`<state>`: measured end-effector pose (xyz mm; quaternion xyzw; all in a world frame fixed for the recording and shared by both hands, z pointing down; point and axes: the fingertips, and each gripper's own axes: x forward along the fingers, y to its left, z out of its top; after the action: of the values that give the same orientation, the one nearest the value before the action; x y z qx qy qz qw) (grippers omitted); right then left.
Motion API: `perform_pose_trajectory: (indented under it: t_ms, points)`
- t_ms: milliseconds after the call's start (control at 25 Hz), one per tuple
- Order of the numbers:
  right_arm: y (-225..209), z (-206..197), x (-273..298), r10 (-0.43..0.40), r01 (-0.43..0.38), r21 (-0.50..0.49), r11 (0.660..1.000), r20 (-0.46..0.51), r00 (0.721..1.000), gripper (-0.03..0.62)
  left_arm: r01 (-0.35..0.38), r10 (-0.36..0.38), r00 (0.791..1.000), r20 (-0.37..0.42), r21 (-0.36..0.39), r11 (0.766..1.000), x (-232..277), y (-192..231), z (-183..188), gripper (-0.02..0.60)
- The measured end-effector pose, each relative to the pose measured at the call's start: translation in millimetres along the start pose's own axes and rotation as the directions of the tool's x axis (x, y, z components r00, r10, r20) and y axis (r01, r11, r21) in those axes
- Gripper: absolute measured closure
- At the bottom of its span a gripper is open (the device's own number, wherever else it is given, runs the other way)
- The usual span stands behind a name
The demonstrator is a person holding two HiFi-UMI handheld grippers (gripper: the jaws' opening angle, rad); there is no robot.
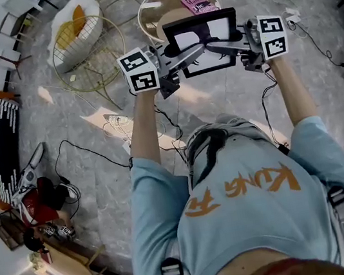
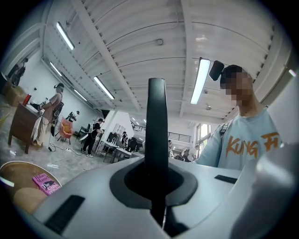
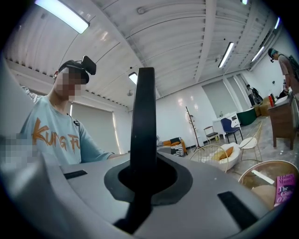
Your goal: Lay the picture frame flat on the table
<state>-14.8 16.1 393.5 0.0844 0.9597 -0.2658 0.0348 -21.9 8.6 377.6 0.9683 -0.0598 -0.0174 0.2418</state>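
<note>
As the left gripper [image 1: 173, 54] and right gripper [image 1: 239, 42] are pinching its opposite side edges, the stiff, seemingly light picture frame [image 1: 219, 28], probably glass-fronted, is hanging over the round table [image 1: 157, 9].

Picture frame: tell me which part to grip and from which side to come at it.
Grip the picture frame by its left and right borders, one claw from each side, pinching front and back. It is thin and flat, showing edge-on as a narrow dark strip between the jaws. The left claw and right claw are shut on it this way, which looks steady.
</note>
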Motion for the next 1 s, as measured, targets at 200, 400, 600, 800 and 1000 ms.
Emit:
perform_pose_trajectory:
  t_ms: [200,400,600,800,1000]
  points:
    - [-5,-6,-1,-0.016,0.016,0.019,1.000,-0.002,1.000,0.583,0.015,-0.015,1.000,-0.008,-0.011,1.000,1,5,-7,0.555]
    - [-12,-13,-8,-0.037,0.037,0.027,0.999,0.005,0.999,0.583,0.033,-0.033,0.999,-0.011,-0.014,0.999,6,12,-14,0.555]
    - [-10,-12,-6,-0.049,0.048,0.036,0.998,0.006,0.999,0.583,0.051,-0.051,0.999,0.003,-0.025,0.998,5,10,-13,0.555]
    - [-5,-8,-2,-0.029,0.029,0.035,0.999,-0.006,1.000,0.583,0.033,-0.033,0.999,0.008,-0.041,0.999,1,5,-8,0.555]
    - [-10,-11,1,-0.005,0.004,0.027,1.000,0.012,1.000,0.583,-0.021,0.022,1.000,0.013,-0.074,0.997,-2,11,-11,0.555]
